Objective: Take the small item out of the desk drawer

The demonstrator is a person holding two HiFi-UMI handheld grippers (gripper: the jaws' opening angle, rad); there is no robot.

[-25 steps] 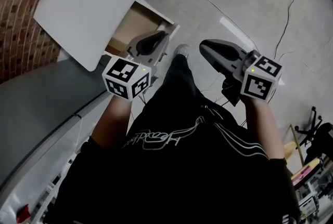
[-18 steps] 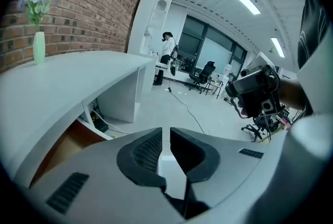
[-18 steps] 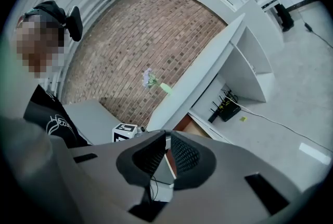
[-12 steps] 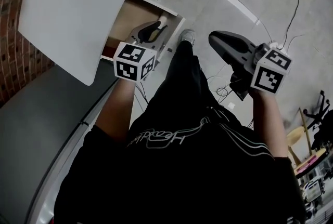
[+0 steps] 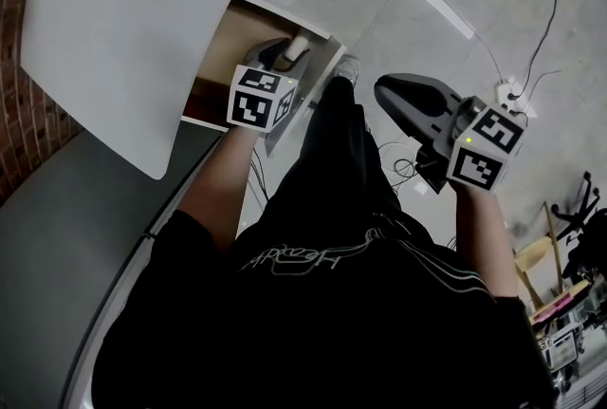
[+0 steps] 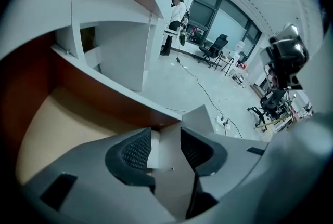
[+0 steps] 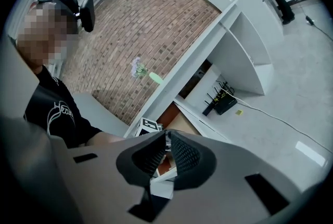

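Observation:
The desk drawer (image 5: 223,51) stands pulled out from under the white desk top, and its tan floor (image 6: 57,129) shows nothing lying on it. My left gripper (image 5: 285,51) reaches over the drawer's front wall (image 6: 203,119). Its jaws (image 6: 165,137) are opening. A small white piece (image 6: 152,147) sits between them against the left pad, with a gap to the right pad. I cannot tell whether that piece is a loose item or part of the drawer front. My right gripper (image 5: 384,89) hangs over the floor to the right, away from the drawer, its jaws (image 7: 166,137) together with nothing between them.
The white desk top (image 5: 123,9) overhangs the drawer's left side, with a brick wall (image 5: 28,113) behind. The person's leg and shoe (image 5: 346,70) are next to the drawer front. Cables and a power strip (image 5: 507,94) lie on the concrete floor. A router (image 7: 226,101) sits under the desk.
The left gripper has moved forward over the drawer's front corner. More of the drawer's tan inside shows now. The right gripper stays out to the right.

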